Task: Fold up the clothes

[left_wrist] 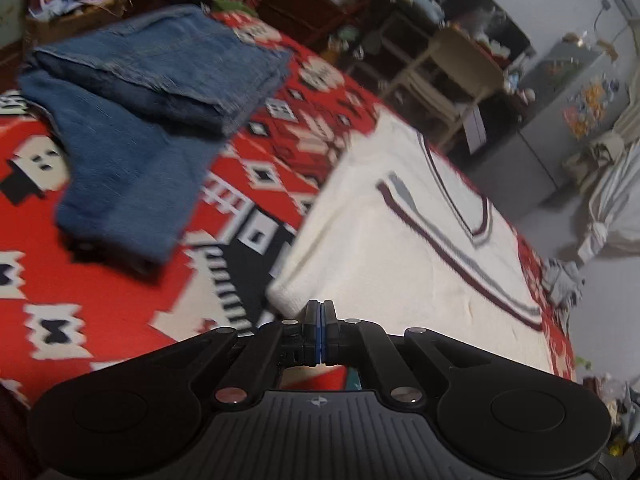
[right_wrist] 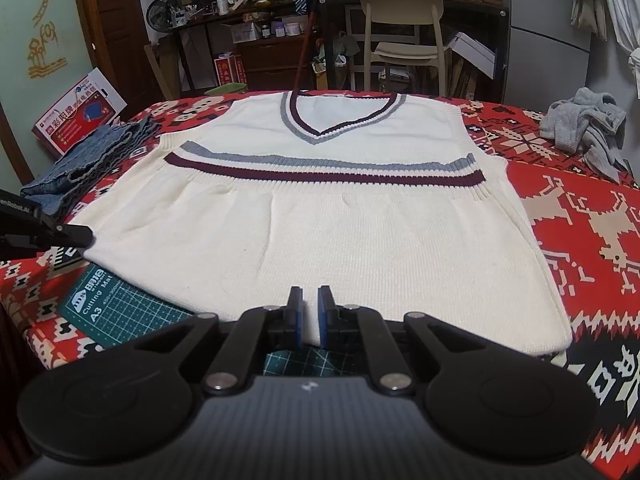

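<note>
A cream sleeveless V-neck vest (right_wrist: 320,220) with maroon and grey stripes lies flat on the red patterned blanket (right_wrist: 580,220), neckline at the far side. My right gripper (right_wrist: 310,300) sits at the middle of the near hem, its pads nearly together with white knit between them. My left gripper (right_wrist: 86,236) is at the vest's near left corner. In the left wrist view the left gripper (left_wrist: 321,304) has its pads pressed together with nothing visible between them, its tip just at the vest (left_wrist: 400,248) edge. That view is motion-blurred.
Folded blue jeans (left_wrist: 140,92) lie left of the vest. A crumpled grey garment (right_wrist: 584,128) sits at the far right. A green cutting mat (right_wrist: 120,304) pokes out under the near hem. A chair (right_wrist: 400,12), cluttered shelves and a box (right_wrist: 80,112) stand beyond.
</note>
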A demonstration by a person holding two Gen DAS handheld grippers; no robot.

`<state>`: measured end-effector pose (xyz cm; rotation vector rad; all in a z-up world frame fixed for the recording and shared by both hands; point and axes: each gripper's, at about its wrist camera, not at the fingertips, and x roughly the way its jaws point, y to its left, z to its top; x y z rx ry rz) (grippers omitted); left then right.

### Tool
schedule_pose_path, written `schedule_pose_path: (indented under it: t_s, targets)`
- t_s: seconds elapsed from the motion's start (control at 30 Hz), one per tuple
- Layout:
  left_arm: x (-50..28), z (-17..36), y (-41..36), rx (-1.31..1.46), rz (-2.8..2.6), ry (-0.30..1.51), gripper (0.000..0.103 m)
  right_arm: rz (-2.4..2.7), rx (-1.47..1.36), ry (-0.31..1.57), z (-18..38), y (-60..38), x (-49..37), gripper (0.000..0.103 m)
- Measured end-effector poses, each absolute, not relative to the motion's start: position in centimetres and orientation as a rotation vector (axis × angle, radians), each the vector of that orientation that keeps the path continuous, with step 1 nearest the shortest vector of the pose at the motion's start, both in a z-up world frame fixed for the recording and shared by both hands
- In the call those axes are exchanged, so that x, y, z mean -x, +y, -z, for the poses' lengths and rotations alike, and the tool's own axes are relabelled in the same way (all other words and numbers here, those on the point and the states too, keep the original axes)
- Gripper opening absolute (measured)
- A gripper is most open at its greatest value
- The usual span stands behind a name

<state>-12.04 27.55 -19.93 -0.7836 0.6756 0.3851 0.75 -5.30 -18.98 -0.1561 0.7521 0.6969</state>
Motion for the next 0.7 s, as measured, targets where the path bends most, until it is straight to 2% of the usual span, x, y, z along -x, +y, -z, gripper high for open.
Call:
schedule_pose_path:
  t_s: [0.23, 0.43, 0.57, 0.63, 0.7]
  targets:
    - [12.5, 19.5, 28.1, 0.751, -0.433, 0.653, 0.003, -0.693, 0.160, 0.755, 18.9, -5.2, -0.8, 0.008]
    - [12.6, 18.0, 27.3, 0.591, -0.482, 0.640, 0.004, -0.694, 0.166, 0.756, 18.9, -5.0, -1.0, 0.008]
    - [12.9, 17.7, 27.4, 0.614, -0.435, 0.642, 0.005, -0.670, 0.135, 0.738, 18.0, -5.8, -1.3, 0.017]
    - [12.8, 17.8, 27.4, 0.612, -0.434, 0.661, 0.005, -0.637, 0.118, 0.718, 17.2, -6.9, -1.6, 0.017]
    - [12.6, 18.0, 27.4, 0.611, -0.429, 0.687, 0.013, -0.600, 0.105, 0.711, 16.4, -8.7, -2.0, 0.017]
